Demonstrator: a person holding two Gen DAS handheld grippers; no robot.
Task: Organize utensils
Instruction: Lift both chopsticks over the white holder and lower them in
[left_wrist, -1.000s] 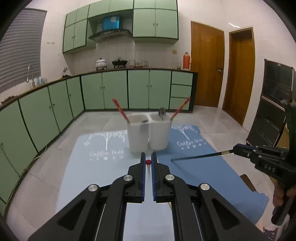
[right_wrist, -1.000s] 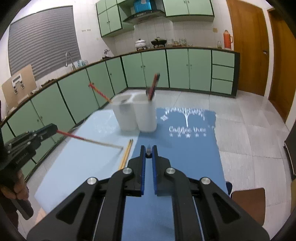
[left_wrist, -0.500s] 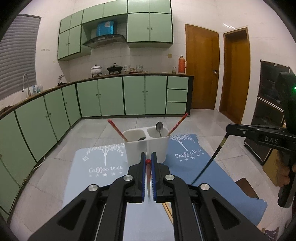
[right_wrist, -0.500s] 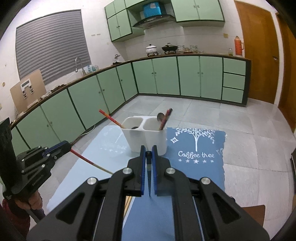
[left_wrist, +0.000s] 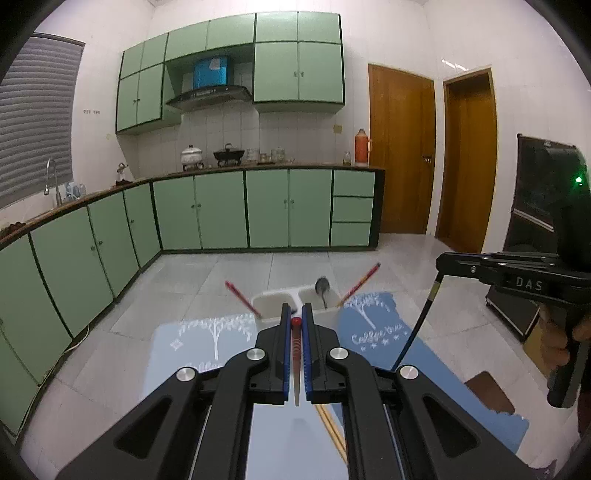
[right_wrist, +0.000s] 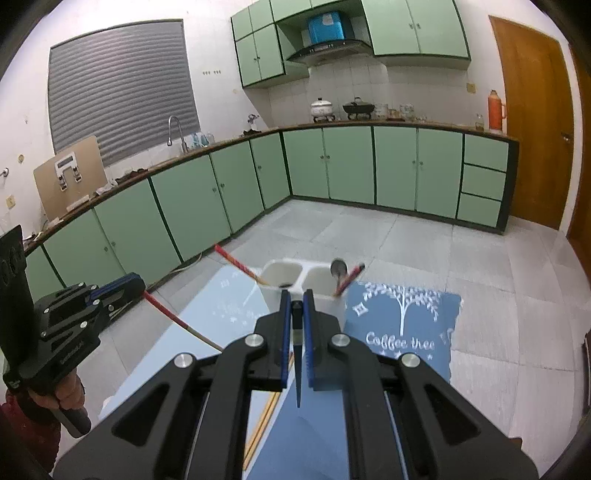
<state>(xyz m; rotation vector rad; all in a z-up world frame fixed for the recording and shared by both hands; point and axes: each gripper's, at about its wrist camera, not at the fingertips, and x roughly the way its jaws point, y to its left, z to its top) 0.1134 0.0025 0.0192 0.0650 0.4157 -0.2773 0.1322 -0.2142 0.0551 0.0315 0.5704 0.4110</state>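
My left gripper (left_wrist: 294, 314) is shut on a red chopstick (left_wrist: 295, 350) that hangs down between its jaws. In the right wrist view the same left gripper (right_wrist: 142, 284) is at the left, with the red chopstick (right_wrist: 173, 317) slanting down toward the table. My right gripper (right_wrist: 296, 300) is shut on a dark chopstick (right_wrist: 297, 369), point down. The left wrist view has this right gripper (left_wrist: 441, 264) at the right, and the dark chopstick (left_wrist: 413, 328) dangles from it. Ahead stands a white two-compartment holder (right_wrist: 280, 264) with a spoon (right_wrist: 338, 267) and two red chopsticks (right_wrist: 236, 263).
A blue "Coffee tree" cloth (right_wrist: 402, 332) covers the table. A pair of wooden chopsticks (right_wrist: 262, 424) lies on it near the front, below the grippers. A brown stool (left_wrist: 487, 391) stands past the table's right edge. Green cabinets line the far walls.
Both grippers have risen with their chopsticks. The chopstick tips, which rested on the cloth, are off it, and both sticks hang more steeply. The holder sits lower in both views.
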